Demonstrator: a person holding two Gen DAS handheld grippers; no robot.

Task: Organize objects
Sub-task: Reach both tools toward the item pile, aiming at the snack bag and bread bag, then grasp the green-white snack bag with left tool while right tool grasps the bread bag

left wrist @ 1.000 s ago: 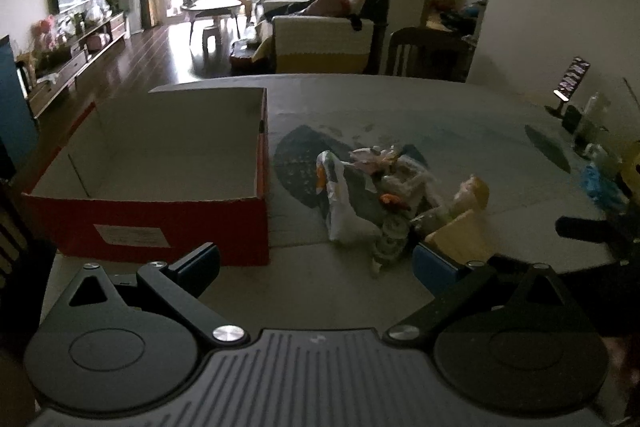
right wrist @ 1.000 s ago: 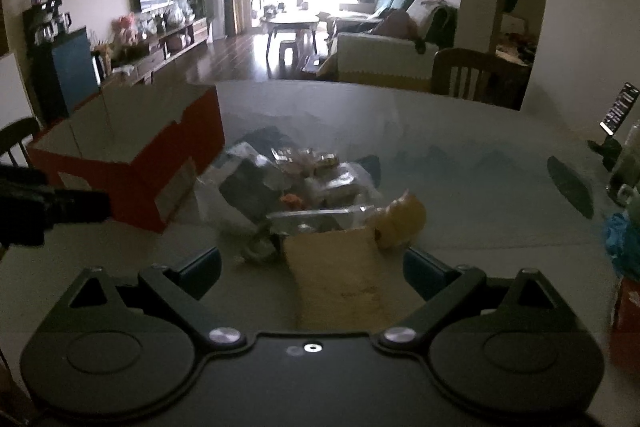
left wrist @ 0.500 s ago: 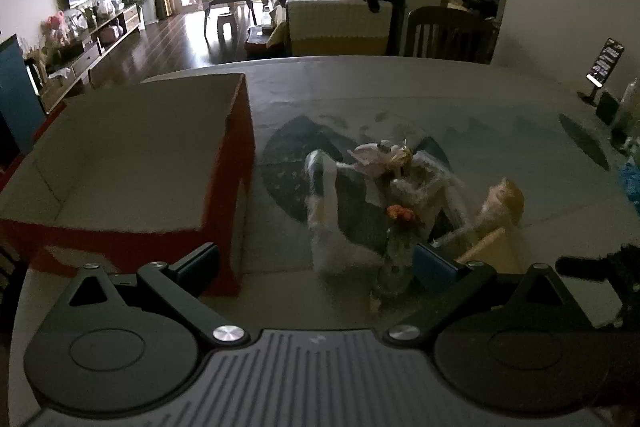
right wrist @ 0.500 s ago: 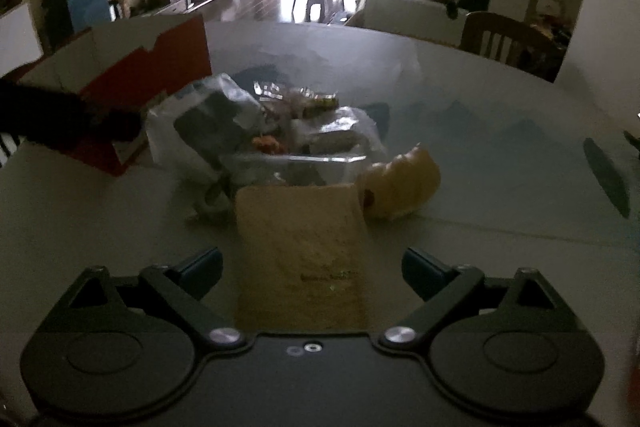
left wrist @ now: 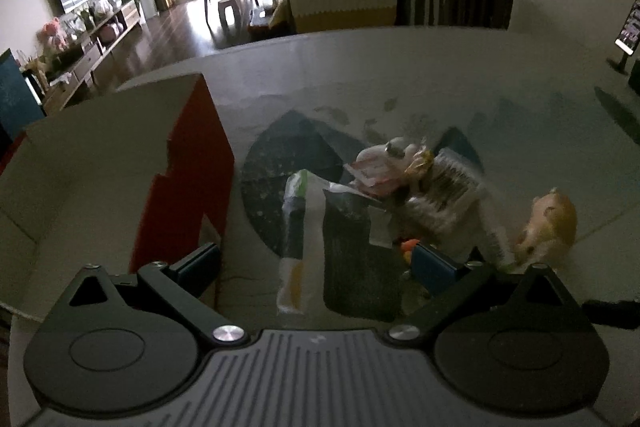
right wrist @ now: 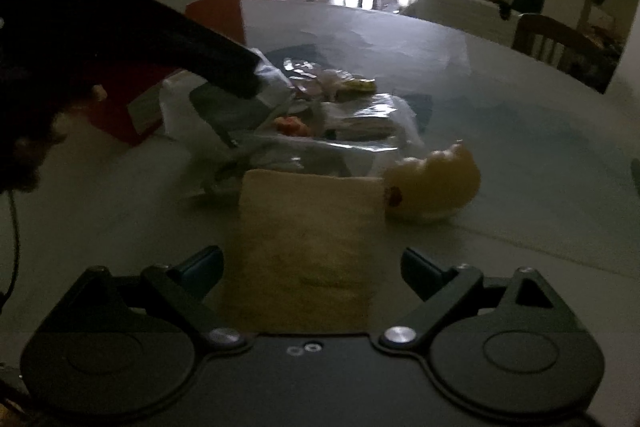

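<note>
A heap of wrapped packets lies mid-table: a dark packet with a white and green edge [left wrist: 348,227], a pink packet [left wrist: 372,171] and a clear-wrapped item [left wrist: 452,187]. My left gripper [left wrist: 316,261] hovers open just above the dark packet, holding nothing. Its dark fingertips [right wrist: 240,79] show over the heap in the right wrist view. A flat tan pouch [right wrist: 308,239] lies between the spread fingers of my open right gripper [right wrist: 312,263], not pinched. A yellow toy figure [right wrist: 440,183] rests just right of the pouch. The red cardboard box [left wrist: 192,179] stands open at the left.
The grey table [left wrist: 400,79] has dark printed patches. A phone on a stand [left wrist: 628,31] sits at its far right edge. A wooden chair [right wrist: 560,43] stands behind the table. A sleeve and hand [right wrist: 48,75] fill the left of the right wrist view.
My left gripper has swung right from in front of the box to over the packet heap. My right gripper has dropped lower and closer, so the tan pouch now lies between its fingers.
</note>
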